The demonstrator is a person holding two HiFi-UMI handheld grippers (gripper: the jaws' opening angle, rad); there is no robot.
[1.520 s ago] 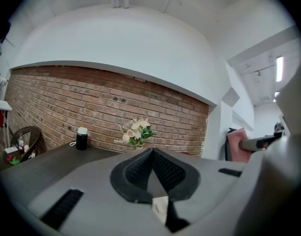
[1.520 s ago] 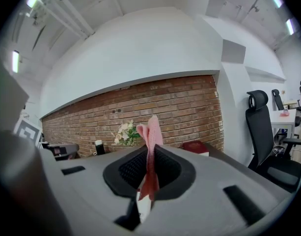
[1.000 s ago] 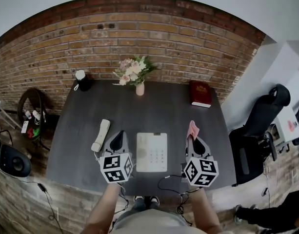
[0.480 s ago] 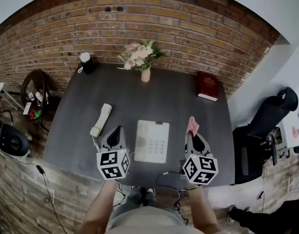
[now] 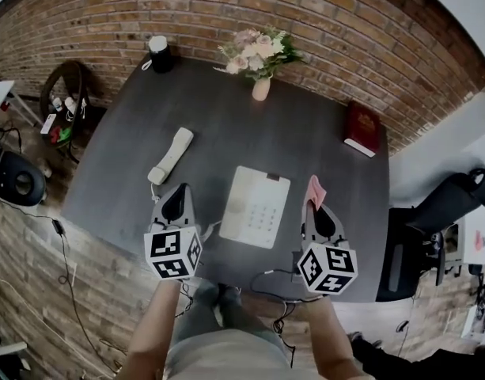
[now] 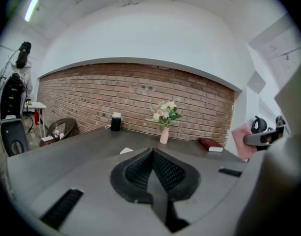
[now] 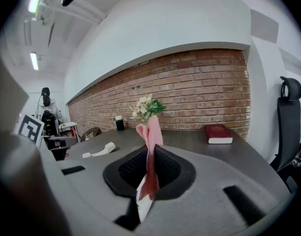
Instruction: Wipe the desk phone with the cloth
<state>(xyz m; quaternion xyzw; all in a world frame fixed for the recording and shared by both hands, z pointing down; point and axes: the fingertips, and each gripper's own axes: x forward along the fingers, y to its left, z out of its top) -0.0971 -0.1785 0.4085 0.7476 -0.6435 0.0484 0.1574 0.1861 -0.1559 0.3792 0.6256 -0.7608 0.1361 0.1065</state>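
Note:
The white desk phone base (image 5: 257,206) lies on the dark desk (image 5: 226,133), between my two grippers. Its white handset (image 5: 170,156) rests off the base to the left, also seen in the right gripper view as the handset (image 7: 103,149). My right gripper (image 5: 312,209) is shut on a pink cloth (image 5: 314,191), which sticks up between the jaws as the cloth (image 7: 150,132). My left gripper (image 5: 179,199) hovers left of the base, jaws shut with nothing between them (image 6: 152,154).
A vase of flowers (image 5: 260,56) stands at the desk's back middle. A black cup (image 5: 159,53) sits at the back left and a red book (image 5: 361,129) at the back right. A black office chair (image 5: 448,204) stands to the right. Cables hang off the near edge.
The head view has shifted, so the desk now sits higher and rotated in frame. Both grippers hold the same places beside the phone base.

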